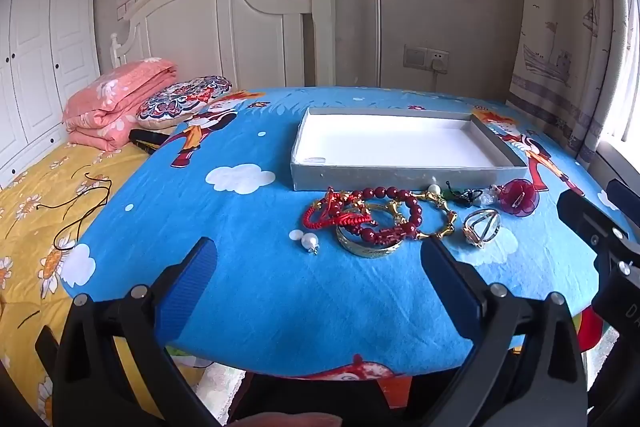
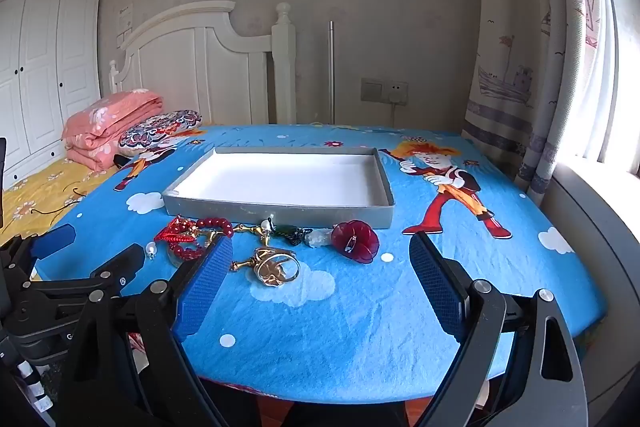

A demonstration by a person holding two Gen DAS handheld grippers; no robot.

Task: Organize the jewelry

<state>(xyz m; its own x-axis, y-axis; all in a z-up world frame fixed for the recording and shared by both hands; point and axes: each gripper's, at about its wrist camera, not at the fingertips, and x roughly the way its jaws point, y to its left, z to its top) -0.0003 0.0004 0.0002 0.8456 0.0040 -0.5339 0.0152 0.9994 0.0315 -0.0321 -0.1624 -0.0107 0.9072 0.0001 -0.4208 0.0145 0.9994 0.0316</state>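
Left wrist view: we hold the left gripper point(image 1: 318, 259) and the right gripper point(image 2: 320, 259) with jaws wide apart, nothing between them, over the blue tablecloth point(image 1: 280, 291). Beyond lies the jewelry pile point(image 1: 384, 219), just near of the tray point(image 1: 400, 175).

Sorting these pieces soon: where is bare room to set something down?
The grey tray has a bare white floor. Bare cloth lies between the jewelry pile and the near table edge, and right of the red flower brooch. Crowded: the strip along the tray's front wall.
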